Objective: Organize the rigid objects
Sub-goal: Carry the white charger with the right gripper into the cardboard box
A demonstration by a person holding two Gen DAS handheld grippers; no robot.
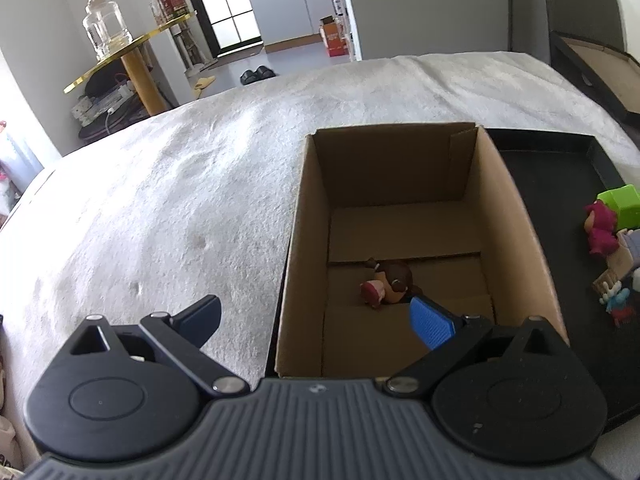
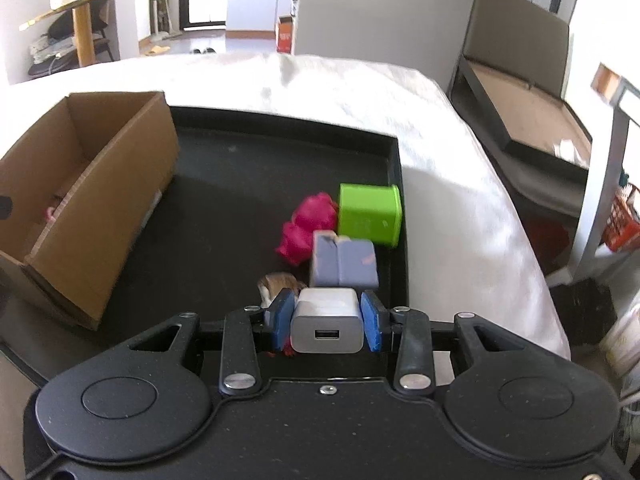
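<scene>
My right gripper (image 2: 327, 322) is shut on a white USB charger (image 2: 326, 324), held just above the black tray (image 2: 248, 160). Ahead of it in the tray lie a grey-blue block (image 2: 344, 264), a pink plush figure (image 2: 308, 224), a green cube (image 2: 370, 214) and a brown figure (image 2: 278, 282). The open cardboard box (image 2: 100, 208) stands at the tray's left. My left gripper (image 1: 316, 320) is open and empty over the box's (image 1: 400, 184) near edge. A brown-haired doll (image 1: 386, 284) lies inside the box.
Everything rests on a white blanket-covered bed (image 1: 180, 184). The toys also show at the right edge of the left wrist view (image 1: 612, 240). A gold side table with a glass jar (image 1: 106, 32) stands beyond the bed. A framed board (image 2: 520, 116) leans at the right.
</scene>
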